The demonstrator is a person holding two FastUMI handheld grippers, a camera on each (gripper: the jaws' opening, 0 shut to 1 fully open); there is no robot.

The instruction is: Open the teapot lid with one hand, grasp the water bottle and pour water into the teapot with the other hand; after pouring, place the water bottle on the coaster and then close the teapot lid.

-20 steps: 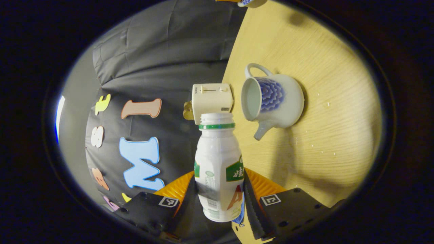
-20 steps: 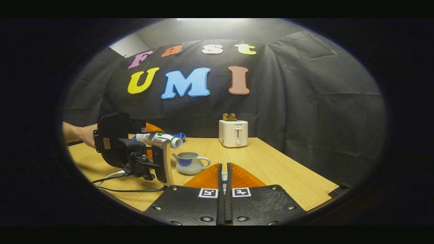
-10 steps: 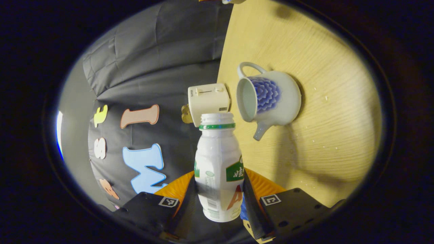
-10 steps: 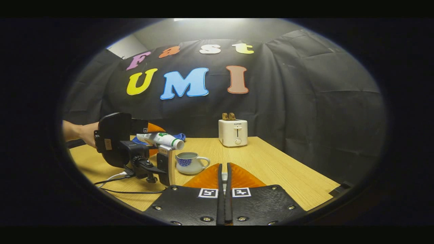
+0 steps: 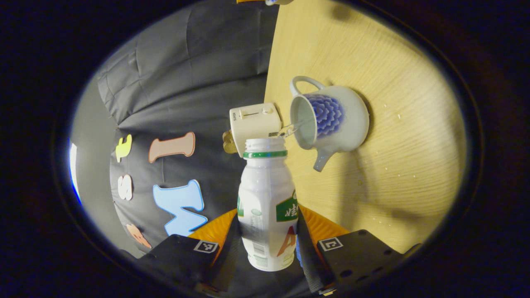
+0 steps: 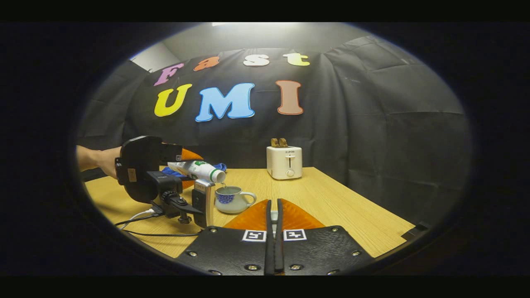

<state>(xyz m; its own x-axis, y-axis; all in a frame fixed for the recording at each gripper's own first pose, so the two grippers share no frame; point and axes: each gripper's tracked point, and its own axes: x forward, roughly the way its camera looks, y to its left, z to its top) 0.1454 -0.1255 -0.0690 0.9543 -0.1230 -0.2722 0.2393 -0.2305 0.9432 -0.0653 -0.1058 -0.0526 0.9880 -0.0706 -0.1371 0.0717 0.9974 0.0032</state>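
Note:
My left gripper (image 5: pixel 267 218) is shut on a white water bottle (image 5: pixel 265 203) with a green neck ring and no cap. The bottle is tipped on its side, its mouth just above the open teapot (image 5: pixel 331 120). A thin stream of water (image 5: pixel 292 128) runs from the mouth into the pot. In the right gripper view the tilted bottle (image 6: pixel 198 169) hangs over the white, blue-flowered teapot (image 6: pixel 230 198), held by the left gripper (image 6: pixel 192 163) and a hand (image 6: pixel 99 162). My right gripper (image 6: pixel 273 205) stays near the table's front, shut on a small pale piece, the teapot lid (image 6: pixel 273 216).
A white toaster (image 6: pixel 285 162) stands at the back of the wooden table (image 6: pixel 339 207), beyond the teapot. A blue item (image 6: pixel 219 166) lies behind the bottle. A cable (image 6: pixel 140 216) trails over the table's left part. Water droplets (image 5: pixel 389 165) dot the wood near the pot.
The bottle has tipped further and its mouth has come over the teapot's opening; water now streams out. The right gripper has stayed still.

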